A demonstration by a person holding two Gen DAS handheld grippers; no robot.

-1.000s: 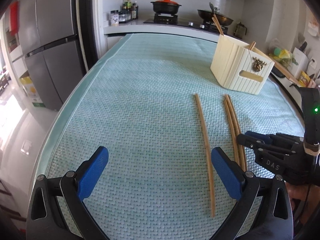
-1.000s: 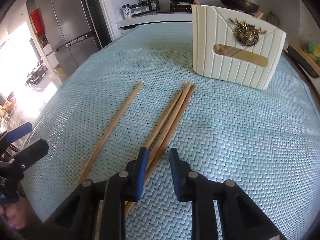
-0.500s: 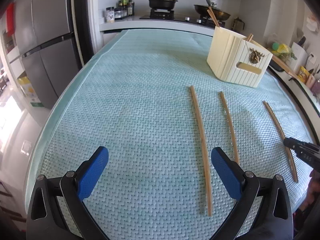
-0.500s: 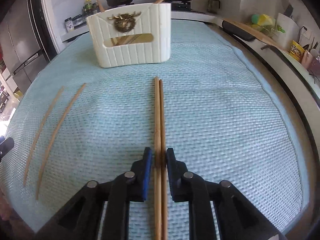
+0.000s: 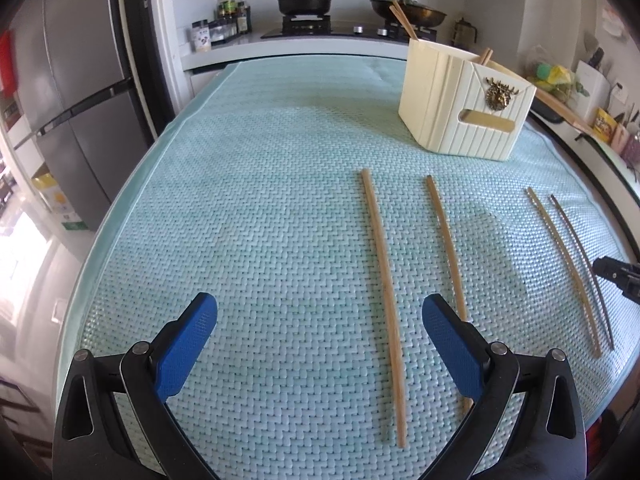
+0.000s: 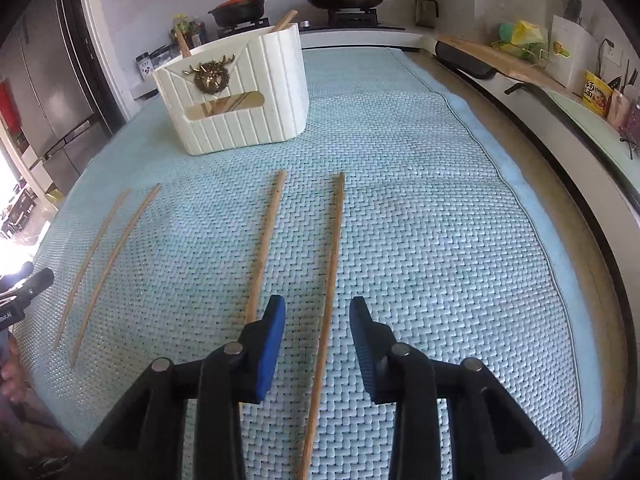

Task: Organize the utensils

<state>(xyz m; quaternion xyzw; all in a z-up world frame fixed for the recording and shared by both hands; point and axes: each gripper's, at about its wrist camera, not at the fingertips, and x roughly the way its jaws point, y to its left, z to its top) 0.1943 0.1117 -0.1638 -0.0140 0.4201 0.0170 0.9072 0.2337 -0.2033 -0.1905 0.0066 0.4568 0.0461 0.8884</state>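
Now that the right gripper (image 6: 317,334) has let go and spread its jaws, 2 chopsticks (image 6: 330,256) lie apart, well short of the white holder (image 6: 240,96); nothing is binned. The left gripper (image 5: 320,344) gapes, empty.

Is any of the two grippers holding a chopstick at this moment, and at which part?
Nothing is held. The left gripper is open over the mat. The right gripper is open around one chopstick, pads not touching it.
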